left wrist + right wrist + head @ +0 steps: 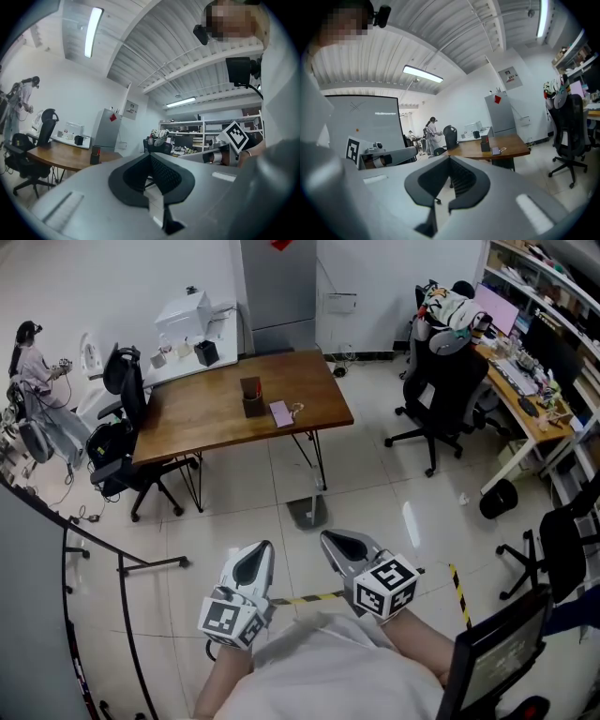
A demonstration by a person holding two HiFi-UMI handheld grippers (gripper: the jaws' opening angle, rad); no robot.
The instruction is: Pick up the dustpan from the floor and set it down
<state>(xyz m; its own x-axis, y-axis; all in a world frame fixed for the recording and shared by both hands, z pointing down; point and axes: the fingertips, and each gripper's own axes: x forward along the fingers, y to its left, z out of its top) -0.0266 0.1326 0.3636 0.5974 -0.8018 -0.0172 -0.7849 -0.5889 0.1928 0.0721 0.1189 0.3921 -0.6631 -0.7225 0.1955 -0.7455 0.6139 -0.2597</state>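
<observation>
Two grippers, side by side over the white tiled floor (pixel 375 493). Grey left gripper (pixel 262 551) has its jaws closed together with nothing between. Grey right gripper (pixel 331 539) is the same, closed and empty. Grey flat dustpan (pixel 307 513) lies on the floor by the leg of the brown wooden table (pixel 216 413), well apart from both grippers.

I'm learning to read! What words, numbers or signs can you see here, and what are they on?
Nothing here can be read as words.
Wall poster: too small to read.
Screen: a line of print near its top, too blurred to read.
Marker cubes: black-and-white square patterns, no letters.
</observation>
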